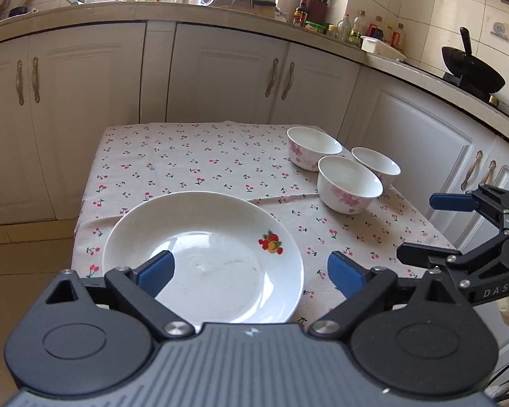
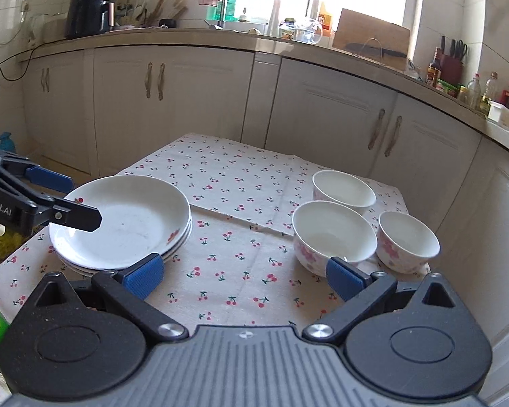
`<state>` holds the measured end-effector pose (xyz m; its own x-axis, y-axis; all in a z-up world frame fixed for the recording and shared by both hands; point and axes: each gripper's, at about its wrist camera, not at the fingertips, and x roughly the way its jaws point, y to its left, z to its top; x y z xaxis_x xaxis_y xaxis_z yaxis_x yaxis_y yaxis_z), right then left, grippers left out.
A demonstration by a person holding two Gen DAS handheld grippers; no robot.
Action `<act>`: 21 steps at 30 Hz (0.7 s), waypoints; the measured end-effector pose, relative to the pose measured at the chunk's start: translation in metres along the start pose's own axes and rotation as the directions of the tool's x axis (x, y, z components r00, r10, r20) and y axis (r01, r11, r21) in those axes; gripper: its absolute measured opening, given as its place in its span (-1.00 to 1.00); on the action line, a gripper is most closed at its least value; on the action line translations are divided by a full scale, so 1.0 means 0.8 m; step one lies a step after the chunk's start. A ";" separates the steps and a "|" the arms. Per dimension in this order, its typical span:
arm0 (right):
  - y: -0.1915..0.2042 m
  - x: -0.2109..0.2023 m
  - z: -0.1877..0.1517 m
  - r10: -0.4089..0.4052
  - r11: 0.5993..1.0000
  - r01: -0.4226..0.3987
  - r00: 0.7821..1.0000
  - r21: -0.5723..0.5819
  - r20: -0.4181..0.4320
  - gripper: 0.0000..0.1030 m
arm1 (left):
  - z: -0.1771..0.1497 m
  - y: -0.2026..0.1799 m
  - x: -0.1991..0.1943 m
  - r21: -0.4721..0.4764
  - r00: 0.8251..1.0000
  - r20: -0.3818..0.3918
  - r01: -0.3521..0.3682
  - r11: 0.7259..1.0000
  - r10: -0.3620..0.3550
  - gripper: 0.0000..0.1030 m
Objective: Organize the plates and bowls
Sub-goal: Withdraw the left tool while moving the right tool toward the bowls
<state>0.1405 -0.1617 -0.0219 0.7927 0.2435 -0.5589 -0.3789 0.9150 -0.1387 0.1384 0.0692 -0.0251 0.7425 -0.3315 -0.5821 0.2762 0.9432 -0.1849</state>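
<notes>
Plainly, stacked white plates (image 2: 118, 224) bear fruit print.

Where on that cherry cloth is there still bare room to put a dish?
Free: the far left cloth behind the plate stack, and the near strip between stack and bowls. Crowded: the right side, where three bowls cluster closely.

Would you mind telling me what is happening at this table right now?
A person is tidying dishes with a handheld claw in each hand. The left claw is open above the stack of white plates with fruit decals, gripping nothing. The right claw is also open and empty over the cherry-print tablecloth. Three white floral-patterned bowls stand separately to the right, not yet stacked.
</notes>
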 end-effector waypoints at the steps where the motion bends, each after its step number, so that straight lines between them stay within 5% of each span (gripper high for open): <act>1: -0.004 -0.001 -0.003 -0.007 1.000 0.007 1.000 0.004 -0.002 1.00 | -0.002 -0.004 0.000 -0.011 1.000 0.003 0.003 1.000 -0.003 0.87; 7: -0.028 -0.004 -0.021 -0.021 0.999 0.021 1.000 0.041 -0.011 1.00 | -0.009 -0.040 0.013 -0.007 1.000 -0.011 -0.011 1.000 0.011 0.95; 21: -0.107 -0.004 -0.050 -0.025 0.993 0.029 0.999 0.116 -0.037 1.00 | 0.005 -0.136 0.080 0.162 1.000 -0.026 -0.001 0.987 0.005 0.98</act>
<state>0.1512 -0.2533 -0.0408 0.7836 0.2086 -0.5853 -0.2977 0.9528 -0.0589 0.1586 -0.0549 -0.0389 0.7277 -0.3259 -0.6035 0.3706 0.9272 -0.0538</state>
